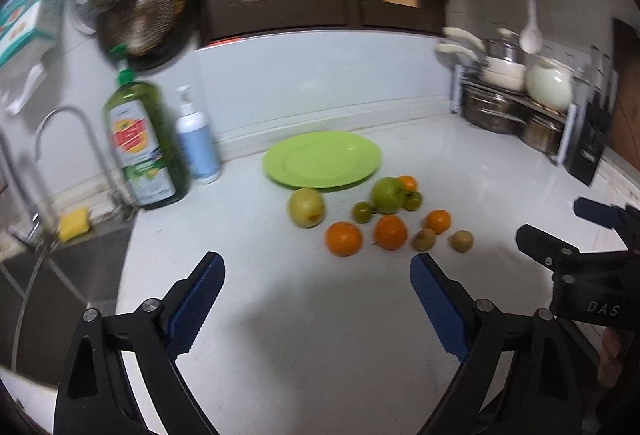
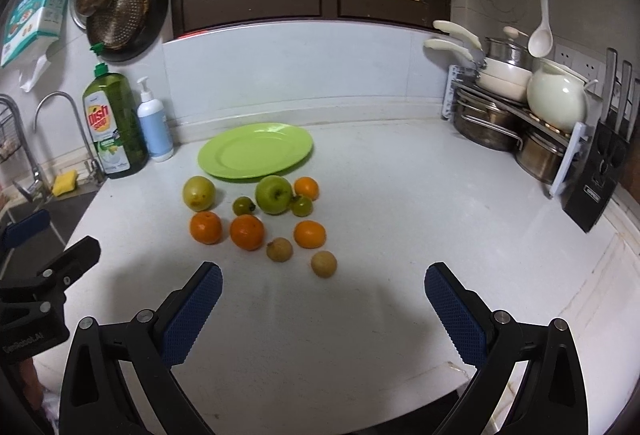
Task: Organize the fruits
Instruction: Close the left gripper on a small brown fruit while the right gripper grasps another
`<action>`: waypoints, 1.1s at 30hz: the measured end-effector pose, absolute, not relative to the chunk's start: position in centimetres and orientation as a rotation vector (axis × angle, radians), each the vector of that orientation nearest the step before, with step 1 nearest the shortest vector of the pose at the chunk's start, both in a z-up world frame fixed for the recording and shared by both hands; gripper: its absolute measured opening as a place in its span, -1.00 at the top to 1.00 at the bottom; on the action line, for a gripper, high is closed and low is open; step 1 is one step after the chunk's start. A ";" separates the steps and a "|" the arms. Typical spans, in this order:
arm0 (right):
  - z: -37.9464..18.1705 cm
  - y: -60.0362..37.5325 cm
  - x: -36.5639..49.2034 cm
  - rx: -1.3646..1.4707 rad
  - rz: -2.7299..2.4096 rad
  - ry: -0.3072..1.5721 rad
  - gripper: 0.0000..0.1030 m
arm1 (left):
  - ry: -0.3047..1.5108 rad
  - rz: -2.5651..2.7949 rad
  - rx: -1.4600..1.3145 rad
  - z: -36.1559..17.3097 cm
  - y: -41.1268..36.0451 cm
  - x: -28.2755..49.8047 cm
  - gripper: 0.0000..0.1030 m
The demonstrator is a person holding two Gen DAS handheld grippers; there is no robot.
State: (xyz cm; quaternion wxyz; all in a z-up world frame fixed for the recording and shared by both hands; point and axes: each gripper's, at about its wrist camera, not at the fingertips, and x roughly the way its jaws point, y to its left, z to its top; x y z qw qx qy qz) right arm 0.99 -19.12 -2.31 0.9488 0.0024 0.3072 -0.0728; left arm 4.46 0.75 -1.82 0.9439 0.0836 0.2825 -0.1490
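Note:
A light green plate [image 1: 320, 159] [image 2: 256, 151] lies bare on the white counter near the back wall. In front of it sits a cluster of fruit: a green apple [image 2: 274, 193] [image 1: 388, 195], a yellow-green apple [image 2: 199, 193] [image 1: 307, 207], several oranges such as one [image 2: 247, 231] [image 1: 390, 231], two small green tomatoes, and two brownish kiwis such as one [image 2: 324, 263] [image 1: 462, 241]. My left gripper [image 1: 318, 269] hangs open short of the fruit, nothing between its blue pads. My right gripper [image 2: 323, 279] is open too, just short of the nearest kiwi.
A dish soap bottle [image 2: 114, 127] and a white pump bottle [image 2: 154, 127] stand at the back left beside the sink [image 1: 60, 287] and tap. A rack of pots [image 2: 516, 115] and a knife block [image 2: 600, 163] fill the back right corner. Pans hang on the wall.

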 end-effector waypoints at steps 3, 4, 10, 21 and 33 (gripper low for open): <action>-2.7 -19.8 1.7 -0.018 -0.142 0.632 -0.90 | 0.564 -0.367 0.202 -2.1 -0.9 5.5 -0.63; -2.8 -20.0 1.9 -0.023 -0.135 0.634 -0.87 | 0.561 -0.384 0.213 -2.3 -1.5 5.7 -0.58; -4.8 -21.9 4.7 -0.015 -0.021 0.700 -0.55 | 0.560 -0.478 0.325 -3.4 -5.7 7.5 -0.30; -7.4 -23.3 8.0 -0.037 0.087 0.788 -0.10 | 0.592 -0.634 0.519 -6.0 -10.8 10.1 0.17; -8.7 -23.8 10.0 0.011 0.113 0.855 0.14 | 0.661 -0.744 0.603 -8.1 -12.8 12.3 0.41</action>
